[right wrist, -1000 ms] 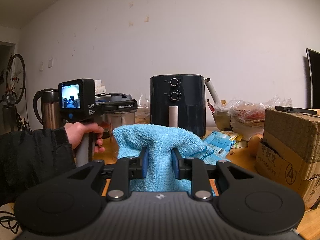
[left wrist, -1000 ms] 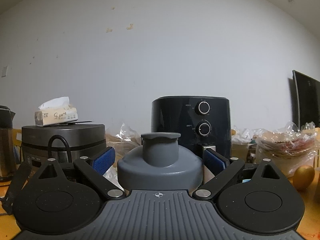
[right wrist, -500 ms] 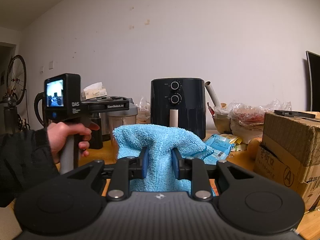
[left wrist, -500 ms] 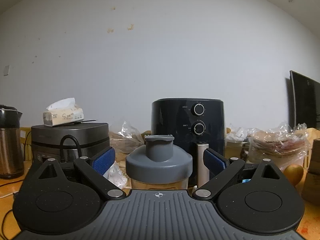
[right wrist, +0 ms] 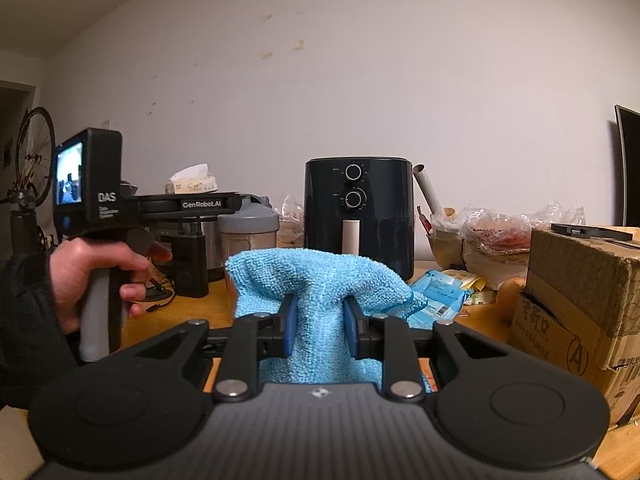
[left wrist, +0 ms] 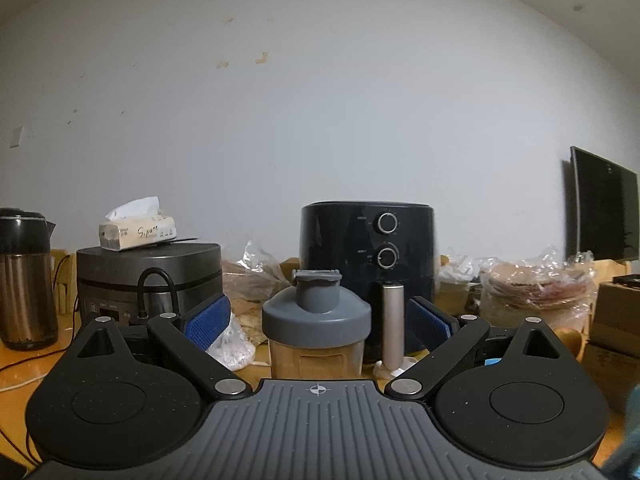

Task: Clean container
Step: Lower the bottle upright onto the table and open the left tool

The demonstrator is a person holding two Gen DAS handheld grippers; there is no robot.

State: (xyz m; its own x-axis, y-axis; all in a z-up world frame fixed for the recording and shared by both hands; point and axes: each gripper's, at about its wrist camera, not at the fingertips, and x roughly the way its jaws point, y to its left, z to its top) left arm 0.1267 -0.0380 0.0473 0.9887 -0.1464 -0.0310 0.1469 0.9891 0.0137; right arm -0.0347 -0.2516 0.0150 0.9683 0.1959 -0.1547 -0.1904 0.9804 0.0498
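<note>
Left gripper (left wrist: 318,322), marked "GenRobot.AI" and "DAS", gapes wide and empty before the grey-lidded container (left wrist: 316,324) at twelve o'clock, right gripper (right wrist: 318,330) pinches the blue cloth (right wrist: 320,280), tissue pack (left wrist: 138,232) perhaps reading "S.pure".

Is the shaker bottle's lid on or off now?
On. The grey lid sits on the shaker bottle, which stands upright.

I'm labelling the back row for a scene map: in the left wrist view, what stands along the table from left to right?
Kettle → rice cooker with a tissue pack on top → shaker bottle → air fryer → bagged plates → monitor.
</note>
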